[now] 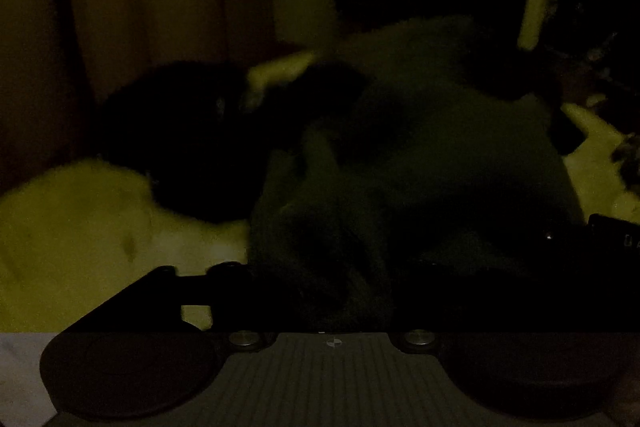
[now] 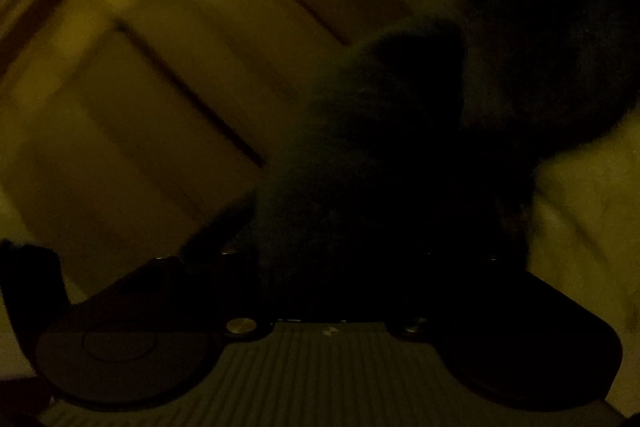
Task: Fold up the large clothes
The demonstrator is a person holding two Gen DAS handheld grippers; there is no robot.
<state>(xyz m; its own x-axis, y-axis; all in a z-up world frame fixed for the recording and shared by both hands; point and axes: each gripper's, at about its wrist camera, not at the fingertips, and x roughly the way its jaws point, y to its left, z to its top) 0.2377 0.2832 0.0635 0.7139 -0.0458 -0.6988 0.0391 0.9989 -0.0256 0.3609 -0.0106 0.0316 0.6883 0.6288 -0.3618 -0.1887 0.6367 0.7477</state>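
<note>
The dark green, soft fleece-like garment (image 1: 420,155) rises in a bunched heap directly in front of the left gripper (image 1: 320,291) and covers the place where its fingers should be. In the right wrist view the same dark green cloth (image 2: 360,147) stands up like a peak from the right gripper (image 2: 352,267), so I judge that both tongs are clamped on the garment, but the fingertips are hidden in the darkness and I cannot tell this surely. The cloth seems to be lifted at two places, probably so that one edge can be carried over for a fold.

Left of the garment lies a black rounded mass (image 1: 188,143), maybe another piece of clothing; I cannot say what it is. Under and around the garment is a pale yellowish bed sheet (image 1: 80,227). Behind the garment, in the right wrist view, a panelled wooden door or cupboard front (image 2: 160,87) is seen, blurred.

The black mass lies close to the garment and could be in the way when the cloth is spread.
</note>
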